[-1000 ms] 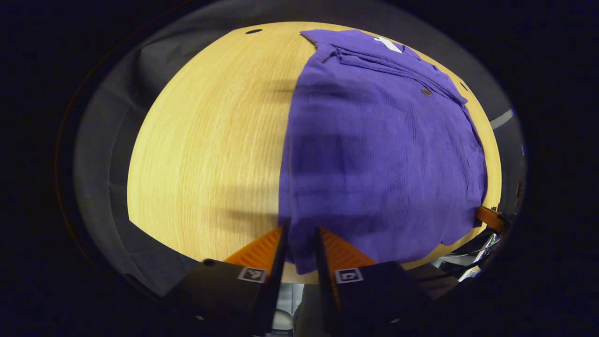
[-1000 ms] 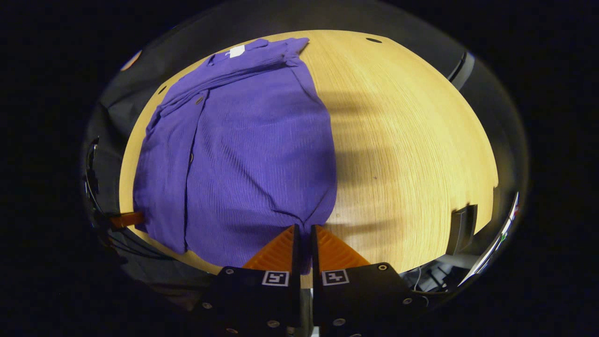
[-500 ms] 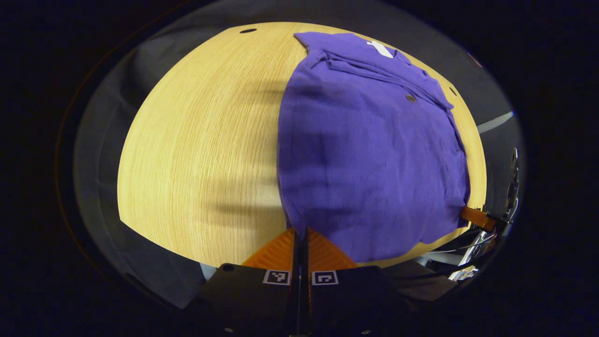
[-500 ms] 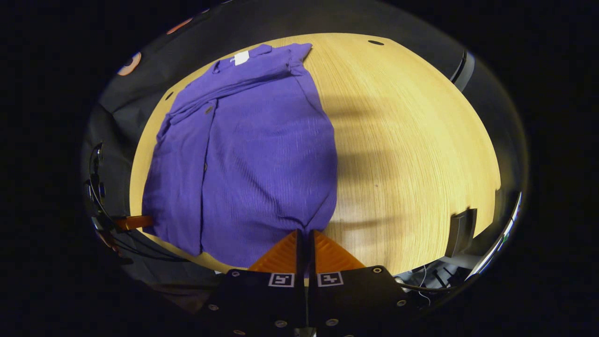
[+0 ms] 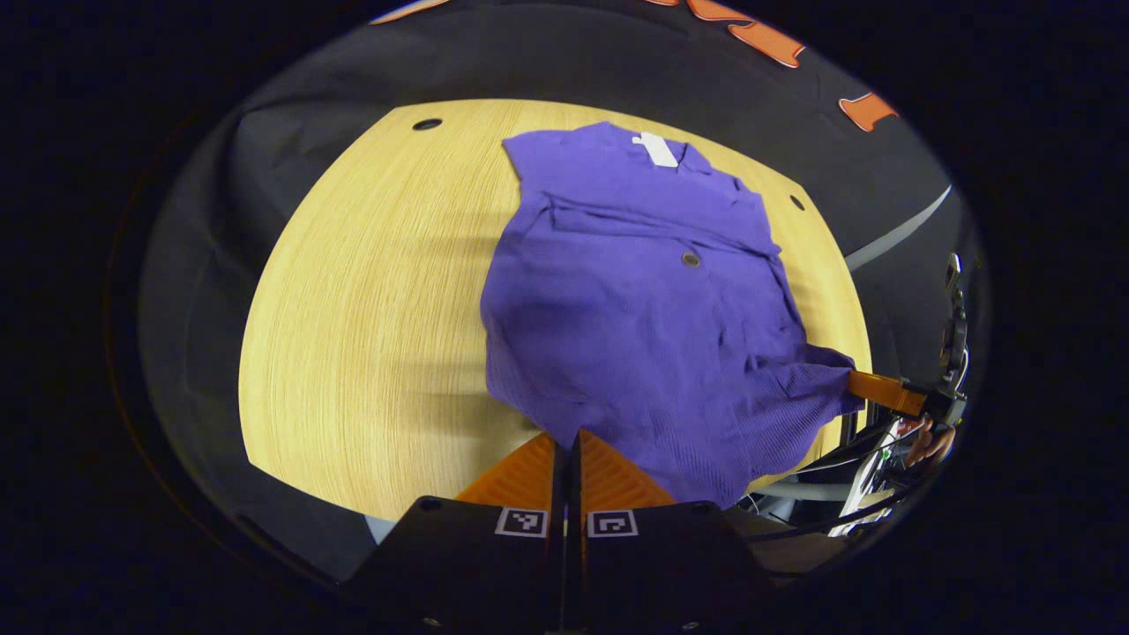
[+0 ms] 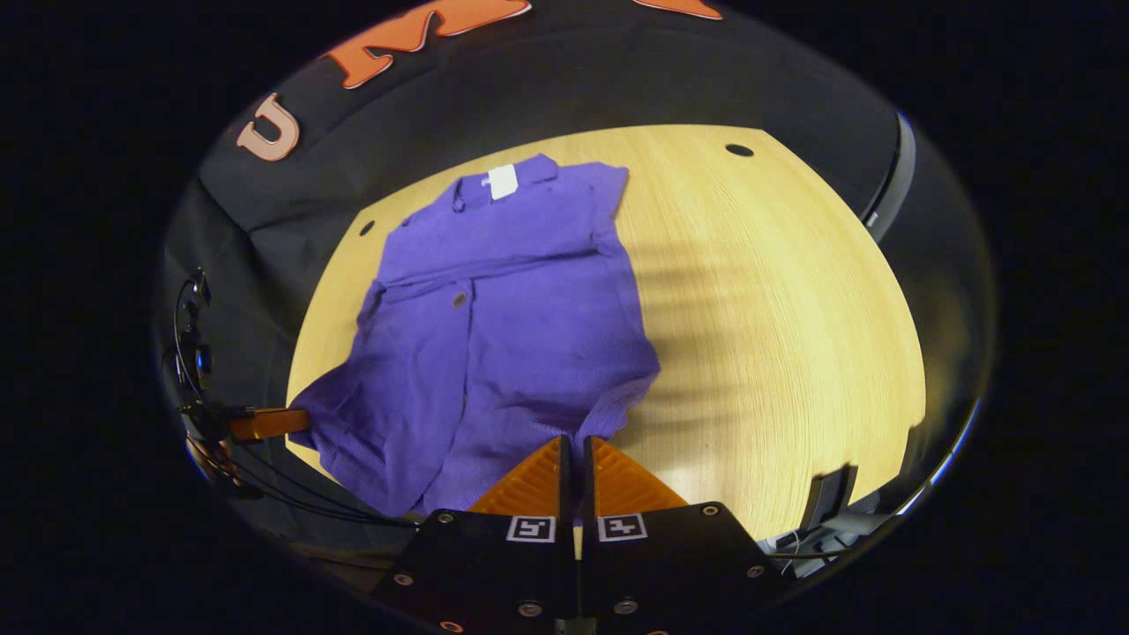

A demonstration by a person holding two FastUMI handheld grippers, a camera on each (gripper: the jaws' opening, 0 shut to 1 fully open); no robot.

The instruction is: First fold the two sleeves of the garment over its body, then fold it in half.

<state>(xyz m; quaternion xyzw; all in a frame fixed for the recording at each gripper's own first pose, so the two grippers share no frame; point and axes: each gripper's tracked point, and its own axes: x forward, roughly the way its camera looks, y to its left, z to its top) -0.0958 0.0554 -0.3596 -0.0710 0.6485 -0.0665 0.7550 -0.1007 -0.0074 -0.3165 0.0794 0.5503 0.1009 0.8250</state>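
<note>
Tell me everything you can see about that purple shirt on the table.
The purple shirt looks like thin ribbed fabric, with a white tag at the collar and small buttons. It lies on the wooden table, sleeves already folded in. Its near hem is lifted: the left gripper and right gripper each pinch a bottom corner.

The left gripper (image 5: 569, 438) is pinching the hem with its fingers pressed together, raised above the table edge. The right gripper (image 6: 575, 444) is clamping the other hem corner the same way; seen from the left gripper view, it (image 5: 869, 386) is reaching in from the side.
</note>
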